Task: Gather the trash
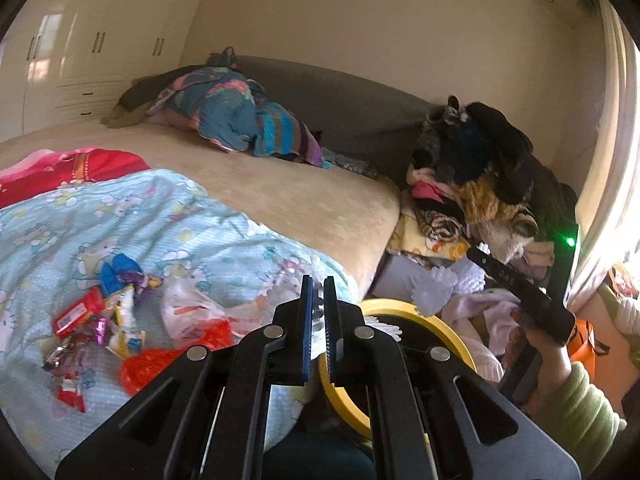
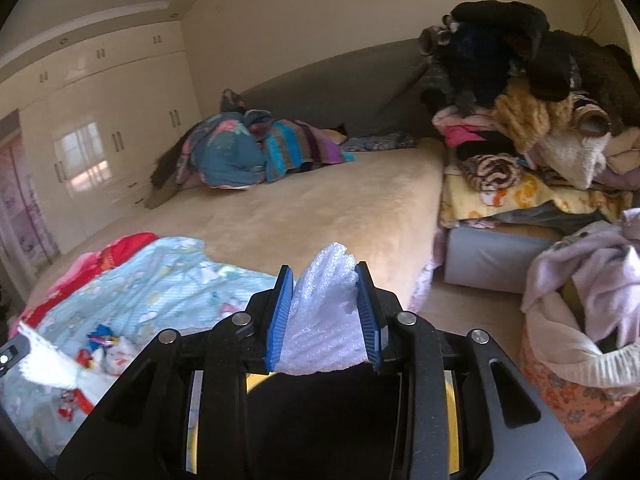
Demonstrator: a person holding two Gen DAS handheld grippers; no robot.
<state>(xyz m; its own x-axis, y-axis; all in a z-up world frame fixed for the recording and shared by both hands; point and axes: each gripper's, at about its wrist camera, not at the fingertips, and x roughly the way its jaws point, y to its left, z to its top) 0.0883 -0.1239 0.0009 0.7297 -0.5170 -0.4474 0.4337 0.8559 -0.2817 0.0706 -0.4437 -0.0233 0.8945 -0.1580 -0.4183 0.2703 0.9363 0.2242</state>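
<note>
My right gripper [image 2: 326, 280] is shut on a crumpled piece of white foam wrap [image 2: 324, 320]. In the left wrist view it [image 1: 480, 258] shows at the right, in a hand with a green sleeve [image 1: 576, 404]. My left gripper [image 1: 319, 292] has its blue pads nearly together on a thin white foam sheet [image 2: 44, 364] with a scalloped edge. A yellow bin rim [image 1: 404, 310] lies just below and behind both grippers. Loose trash lies on the light blue blanket [image 1: 60, 216]: candy wrappers [image 1: 100, 312], a white plastic bag [image 1: 192, 308] and red mesh [image 1: 160, 364].
The beige bed [image 2: 320, 208] stretches ahead, with bundled bedding [image 2: 240, 152] at its far side. Right of it, a tall pile of clothes [image 2: 520, 100] sits on a grey box [image 2: 488, 256]. A cloth basket of laundry [image 2: 580, 340] stands at the near right. Wardrobes [image 2: 100, 120] line the left wall.
</note>
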